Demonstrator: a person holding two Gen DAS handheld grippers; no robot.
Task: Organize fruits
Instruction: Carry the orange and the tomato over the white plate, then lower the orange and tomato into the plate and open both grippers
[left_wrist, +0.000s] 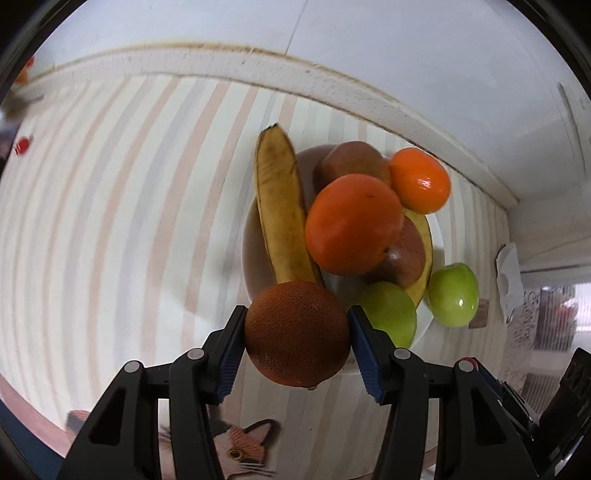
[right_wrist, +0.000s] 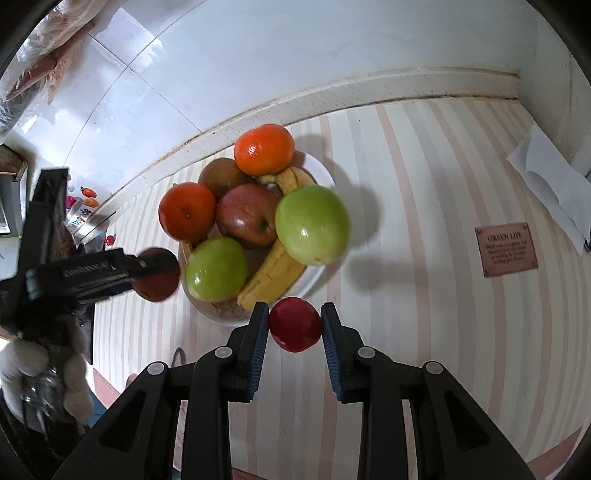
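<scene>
The left gripper (left_wrist: 297, 347) is clamping a dark orange (left_wrist: 297, 334), and the plate (left_wrist: 255, 251) of fruit is lying just ahead of its fingers. The right gripper (right_wrist: 294, 328) is pinching a small red fruit (right_wrist: 294, 324) near the plate's other rim, with no free space there.

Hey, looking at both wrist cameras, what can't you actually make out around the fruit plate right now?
- Plate: mostly covered by piled fruit in both views.
- Second banana, left wrist view: only an edge shows from under the red apple.
- Brown sign, right wrist view: small print too fine to read.
- Dark orange, right wrist view: partly hidden by the left gripper.
- Small colourful items at the left edge: too small to identify.
</scene>
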